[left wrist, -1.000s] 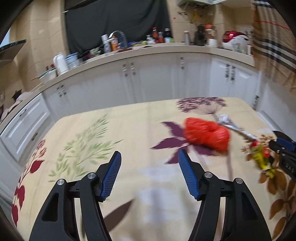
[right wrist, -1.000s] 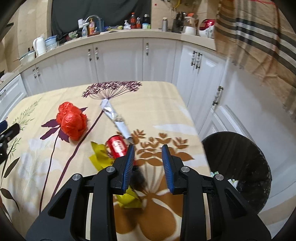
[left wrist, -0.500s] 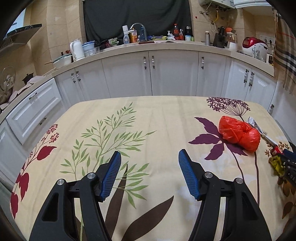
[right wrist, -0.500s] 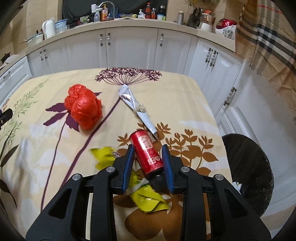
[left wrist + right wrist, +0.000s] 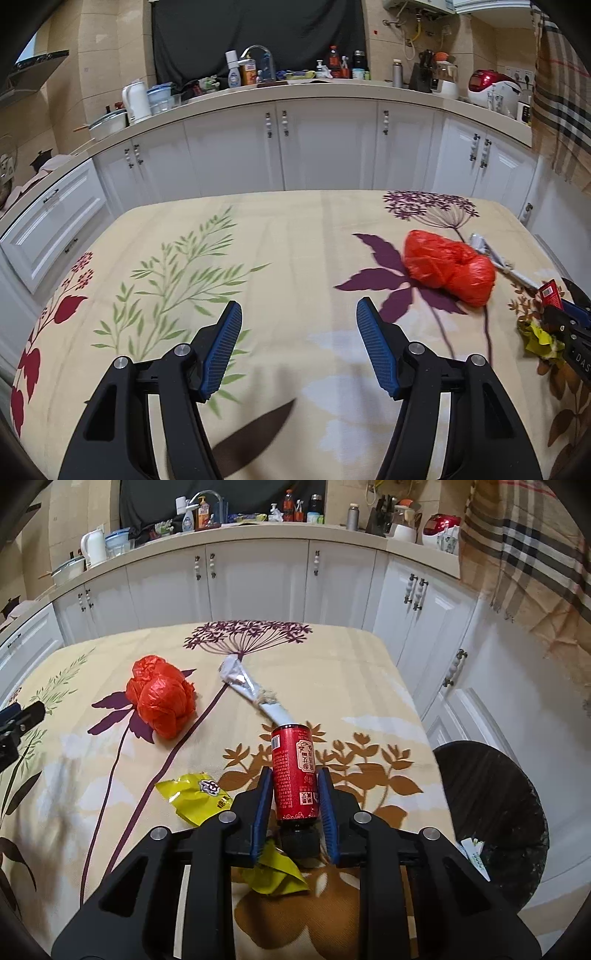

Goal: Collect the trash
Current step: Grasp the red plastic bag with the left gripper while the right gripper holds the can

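White kitchen cabinets (image 5: 258, 579) curve behind the table, whose floral cloth (image 5: 295, 240) carries four pieces of trash: one red plastic bag, one silver wrapper, one red can and one yellow wrapper. From the left, my left gripper (image 5: 299, 347) hangs over bare cloth with its blue pads spread wide and nothing between them. Ahead and to its right sits the crumpled red bag (image 5: 160, 696), a rounded lump. Next comes the silver wrapper (image 5: 247, 685), twisted at its middle, its long axis running from the far left toward the near right, its near end just behind the can. My right gripper (image 5: 293, 794) pinches the red can (image 5: 293, 775) between both pads; the can's long axis runs along my fingers, its free end pointing away from me. The yellow wrapper (image 5: 195, 797) lies just left of and beneath that gripper. Only the right wrist view shows the black bin (image 5: 491, 805) beside the table's right edge; the left view catches merely a corner of the can (image 5: 551, 292).
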The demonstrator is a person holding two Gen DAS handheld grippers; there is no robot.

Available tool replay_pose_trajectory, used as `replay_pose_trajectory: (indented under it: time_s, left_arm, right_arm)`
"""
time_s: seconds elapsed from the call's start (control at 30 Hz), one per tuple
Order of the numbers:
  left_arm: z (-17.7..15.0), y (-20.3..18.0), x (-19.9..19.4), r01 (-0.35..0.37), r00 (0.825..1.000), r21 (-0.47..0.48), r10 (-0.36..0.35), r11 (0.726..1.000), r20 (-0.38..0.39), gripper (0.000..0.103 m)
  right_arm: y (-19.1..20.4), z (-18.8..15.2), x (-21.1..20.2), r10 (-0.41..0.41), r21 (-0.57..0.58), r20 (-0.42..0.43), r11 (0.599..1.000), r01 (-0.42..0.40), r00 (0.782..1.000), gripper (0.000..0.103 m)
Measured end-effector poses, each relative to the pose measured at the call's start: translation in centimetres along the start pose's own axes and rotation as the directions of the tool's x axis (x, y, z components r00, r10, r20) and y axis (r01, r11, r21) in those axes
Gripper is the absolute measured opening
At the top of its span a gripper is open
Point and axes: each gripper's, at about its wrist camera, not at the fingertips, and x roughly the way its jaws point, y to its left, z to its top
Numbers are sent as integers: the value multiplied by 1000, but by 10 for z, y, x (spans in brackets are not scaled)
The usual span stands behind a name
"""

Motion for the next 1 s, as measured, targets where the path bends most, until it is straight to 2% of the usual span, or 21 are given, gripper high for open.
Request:
replay_pose_trajectory:
  time_s: [0.23,0.5,0.7,1.0]
  left_arm:
    - [8,-32,2,50,999,39,-50,998,9,63]
    - [23,-70,10,105,994,64,-106,992,10,63]
    - [34,-95,17,137,990,72,-138,988,8,69]
    - [38,-125,40,131,991,118,-128,984,-26,71]
  right_arm:
    - [-24,9,-9,-35,56,51,998,32,998,24]
    - [-47,23,6,-61,90,67,994,55,996,24]
    - [-60,31,18,-65,106,69,993,57,996,23]
    - [-72,37,26,-55,121,79,992,45,995,23]
